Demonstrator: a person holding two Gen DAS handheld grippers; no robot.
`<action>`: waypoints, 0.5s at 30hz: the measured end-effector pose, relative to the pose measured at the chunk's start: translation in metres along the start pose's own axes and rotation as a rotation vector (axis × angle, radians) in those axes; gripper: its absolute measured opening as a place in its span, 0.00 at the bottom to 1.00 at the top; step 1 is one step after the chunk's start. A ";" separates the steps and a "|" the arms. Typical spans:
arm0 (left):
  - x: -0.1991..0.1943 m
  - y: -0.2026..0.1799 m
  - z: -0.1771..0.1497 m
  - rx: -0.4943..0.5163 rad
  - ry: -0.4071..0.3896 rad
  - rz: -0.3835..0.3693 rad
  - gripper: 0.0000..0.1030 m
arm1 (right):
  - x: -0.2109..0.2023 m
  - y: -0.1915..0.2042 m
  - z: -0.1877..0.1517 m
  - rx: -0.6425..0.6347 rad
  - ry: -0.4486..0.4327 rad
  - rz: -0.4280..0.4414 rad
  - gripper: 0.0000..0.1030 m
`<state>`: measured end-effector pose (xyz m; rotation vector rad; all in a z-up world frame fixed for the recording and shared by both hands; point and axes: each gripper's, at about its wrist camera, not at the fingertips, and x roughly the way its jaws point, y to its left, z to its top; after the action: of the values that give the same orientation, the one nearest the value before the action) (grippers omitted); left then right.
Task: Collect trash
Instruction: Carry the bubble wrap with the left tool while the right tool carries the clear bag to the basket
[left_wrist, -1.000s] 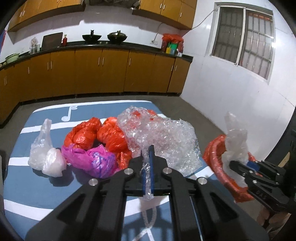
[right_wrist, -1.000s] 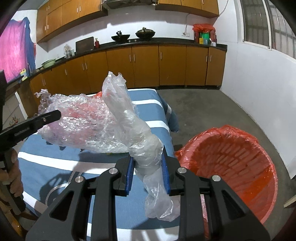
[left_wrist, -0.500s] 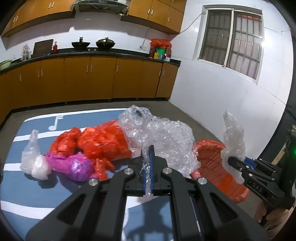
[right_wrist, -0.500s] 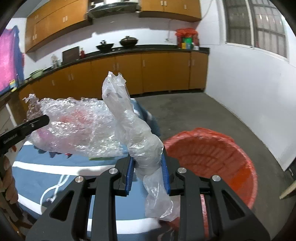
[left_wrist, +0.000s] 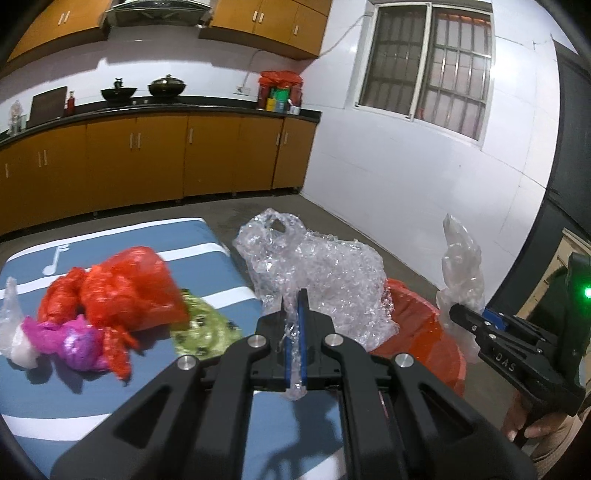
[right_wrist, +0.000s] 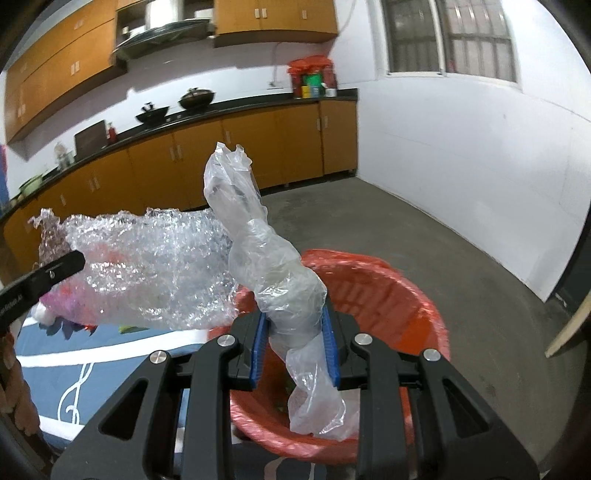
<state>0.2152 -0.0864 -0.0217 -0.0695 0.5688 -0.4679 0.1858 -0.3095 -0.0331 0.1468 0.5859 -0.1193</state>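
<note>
The bubble wrap (left_wrist: 325, 273) hangs pinched between the closed fingers of the left gripper (left_wrist: 293, 332), bulging forward and above the tips, with its far side over the near rim of the red basket (left_wrist: 424, 332). The twisted clear plastic bag (right_wrist: 273, 266) stands clamped in the right gripper (right_wrist: 293, 339), its upper part rising ahead of the fingers and its tail drooping below them into the basket's mouth. From the right wrist the bubble wrap spreads out to the left of the bag, just beside it. Left of the left gripper, on the blue striped table cover (left_wrist: 110, 398), lie a red plastic bag (left_wrist: 125, 291), a magenta bag (left_wrist: 70, 343), a green wrapper (left_wrist: 203, 332) and a white bag (left_wrist: 14, 332) at the far left edge. Wooden cabinets (left_wrist: 147, 158) line the wall ahead
</note>
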 end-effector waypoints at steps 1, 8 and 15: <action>0.002 -0.004 -0.001 0.003 0.002 -0.002 0.05 | 0.000 -0.005 0.000 0.016 0.001 -0.005 0.26; 0.020 -0.029 -0.004 0.017 0.022 -0.023 0.05 | 0.001 -0.022 -0.001 0.086 0.006 -0.015 0.26; 0.037 -0.048 -0.008 0.025 0.053 -0.039 0.05 | 0.007 -0.029 -0.001 0.132 0.018 -0.017 0.26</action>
<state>0.2185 -0.1454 -0.0377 -0.0442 0.6140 -0.5155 0.1867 -0.3386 -0.0409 0.2716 0.5977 -0.1729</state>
